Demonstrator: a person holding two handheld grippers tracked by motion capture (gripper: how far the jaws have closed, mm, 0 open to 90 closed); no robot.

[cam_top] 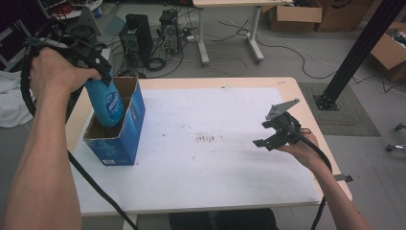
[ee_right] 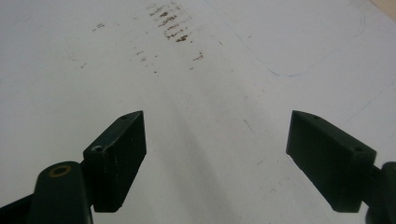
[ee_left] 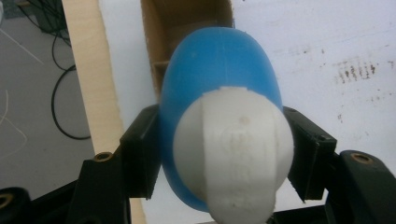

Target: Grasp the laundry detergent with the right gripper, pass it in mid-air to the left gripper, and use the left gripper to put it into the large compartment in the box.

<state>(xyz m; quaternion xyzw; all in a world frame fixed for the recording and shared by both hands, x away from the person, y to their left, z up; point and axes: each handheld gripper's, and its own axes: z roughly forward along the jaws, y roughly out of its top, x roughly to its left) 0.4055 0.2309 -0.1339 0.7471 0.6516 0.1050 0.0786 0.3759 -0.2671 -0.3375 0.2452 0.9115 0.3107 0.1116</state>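
Observation:
A blue bottle (cam_top: pixel 106 103) with a white cap (ee_left: pixel 233 149) hangs upright with its lower part inside an open blue cardboard box (cam_top: pixel 125 132) at the table's left. My left gripper (cam_top: pixel 98 69) is shut on the bottle's top; in the left gripper view both jaws press the blue bottle (ee_left: pixel 219 79) from either side, above the box's brown inside (ee_left: pixel 187 28). My right gripper (cam_top: pixel 268 136) is held low over the right part of the white sheet, open, with nothing between its jaws (ee_right: pixel 215 158).
A white sheet (cam_top: pixel 210 158) with brown smudges (cam_top: pixel 206 138) covers the wooden table. Beyond the far edge are computer towers (cam_top: pixel 136 36), cables, a desk's legs and cardboard boxes (cam_top: pixel 294 14). A black post (cam_top: pixel 356 50) stands at the right.

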